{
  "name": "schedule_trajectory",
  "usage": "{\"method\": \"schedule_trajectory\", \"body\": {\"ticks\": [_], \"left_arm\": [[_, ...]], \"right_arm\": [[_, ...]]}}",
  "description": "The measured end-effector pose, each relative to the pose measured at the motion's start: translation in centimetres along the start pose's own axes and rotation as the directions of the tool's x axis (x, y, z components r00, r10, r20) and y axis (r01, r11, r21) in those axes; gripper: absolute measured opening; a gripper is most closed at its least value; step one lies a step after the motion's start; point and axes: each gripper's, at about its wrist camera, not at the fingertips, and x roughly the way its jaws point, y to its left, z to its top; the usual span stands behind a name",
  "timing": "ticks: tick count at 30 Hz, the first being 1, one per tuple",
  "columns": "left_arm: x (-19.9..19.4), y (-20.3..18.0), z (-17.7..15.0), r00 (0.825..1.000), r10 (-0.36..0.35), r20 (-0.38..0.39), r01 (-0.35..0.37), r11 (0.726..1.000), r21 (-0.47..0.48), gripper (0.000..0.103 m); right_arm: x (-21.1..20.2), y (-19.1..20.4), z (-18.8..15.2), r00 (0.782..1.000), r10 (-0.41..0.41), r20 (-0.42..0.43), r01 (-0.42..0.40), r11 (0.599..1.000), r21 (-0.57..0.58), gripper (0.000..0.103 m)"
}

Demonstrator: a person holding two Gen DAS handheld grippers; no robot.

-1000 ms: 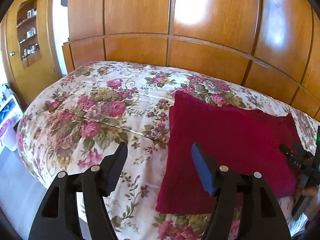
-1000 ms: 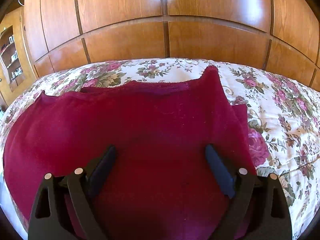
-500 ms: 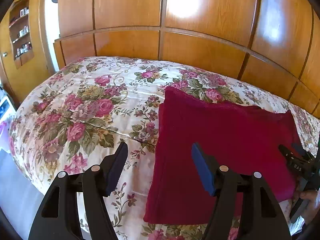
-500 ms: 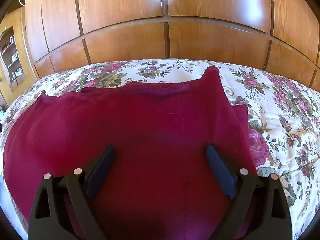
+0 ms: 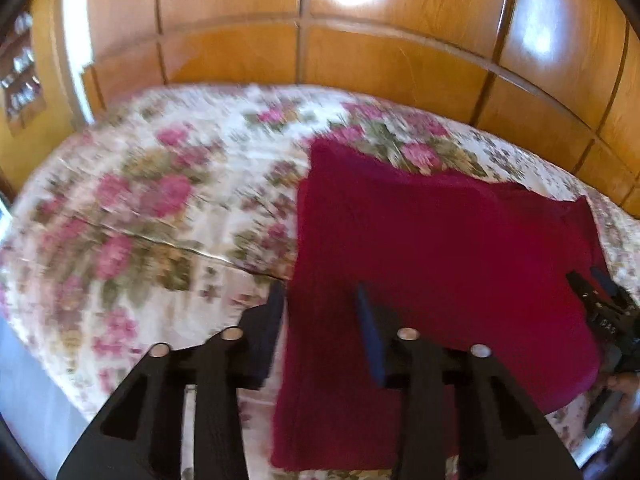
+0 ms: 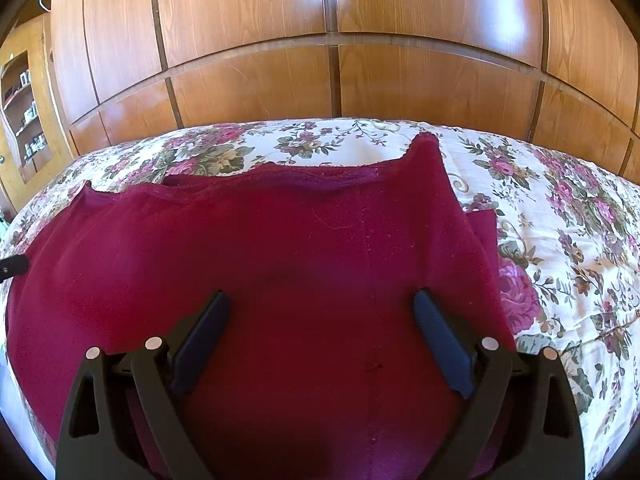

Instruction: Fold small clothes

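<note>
Red garment (image 6: 280,264) lying flat, long side across the bed (image 6: 560,208), left gripper (image 5: 320,320) parted astride its left edge, right gripper (image 6: 320,320) wide apart above it, bare bedspread either side

Your left gripper (image 5: 320,316) points forward, its jaws parted with a narrow gap between the pads. Your right gripper (image 6: 322,320) points forward too, jaws spread wide, nothing between them. It appears at the right edge of the left view.

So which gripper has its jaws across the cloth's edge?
The left gripper: one finger over the quilt, the other over the red cloth. The right gripper sits wholly over cloth.
</note>
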Motion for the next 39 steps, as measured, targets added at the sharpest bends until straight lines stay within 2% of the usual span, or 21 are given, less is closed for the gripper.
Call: {"method": "schedule_trajectory", "body": {"ticks": [2, 4, 6, 9, 11, 13, 17, 23, 29, 36, 39], "left_arm": [[1.4, 1.2, 0.8, 0.997, -0.066, -0.043, 0.063, 0.996, -0.069, 0.021], [2.0, 2.1, 1.8, 0.991, -0.124, -0.050, 0.117, 0.986, -0.122, 0.010], [1.8, 2.5, 2.6, 0.987, -0.160, -0.021, 0.156, 0.978, -0.140, 0.008], [3.2, 2.3, 2.4, 0.996, -0.073, -0.051, 0.067, 0.991, -0.117, 0.008], [4.8, 2.3, 1.5, 0.996, -0.047, -0.070, 0.038, 0.991, -0.127, 0.008], [4.8, 2.1, 1.0, 0.999, -0.016, -0.030, 0.012, 0.992, -0.126, 0.012], [3.7, 2.7, 0.9, 1.000, 0.025, -0.013, -0.027, 0.981, -0.192, 0.035], [-0.2, 0.4, 0.4, 0.985, 0.146, 0.095, -0.139, 0.987, -0.084, 0.035], [-3.2, -2.3, -1.0, 0.975, 0.145, 0.166, -0.145, 0.989, -0.007, 0.035], [-4.3, -4.3, -2.2, 0.979, 0.102, 0.175, -0.110, 0.993, 0.036, 0.035], [-4.4, -4.6, -2.7, 0.982, 0.087, 0.168, -0.095, 0.995, 0.039, 0.035]], "right_arm": [[0.0, 0.0, 0.0, 1.000, -0.001, 0.000, 0.001, 1.000, 0.000, 0.094], [0.0, 0.0, 0.0, 1.000, 0.000, 0.000, 0.000, 1.000, 0.001, 0.094], [0.0, 0.0, 0.0, 1.000, 0.000, 0.000, 0.000, 1.000, 0.000, 0.094], [0.0, 0.0, 0.0, 1.000, 0.000, 0.002, 0.000, 1.000, -0.001, 0.094], [0.0, 0.1, 0.0, 1.000, 0.001, 0.002, -0.001, 1.000, -0.004, 0.094], [0.0, 0.0, 0.1, 1.000, 0.001, 0.002, -0.001, 1.000, -0.005, 0.094], [0.1, -0.1, 0.1, 1.000, 0.003, 0.003, -0.003, 1.000, -0.004, 0.094], [0.1, 0.0, 0.0, 1.000, 0.000, 0.003, 0.000, 1.000, -0.008, 0.094], [0.1, 0.1, 0.1, 1.000, -0.012, 0.004, 0.012, 1.000, -0.018, 0.095], [0.2, 0.2, 0.3, 1.000, -0.016, -0.014, 0.016, 1.000, -0.023, 0.096], [0.1, 0.3, 0.6, 0.999, -0.014, -0.042, 0.012, 1.000, -0.028, 0.100]]}}
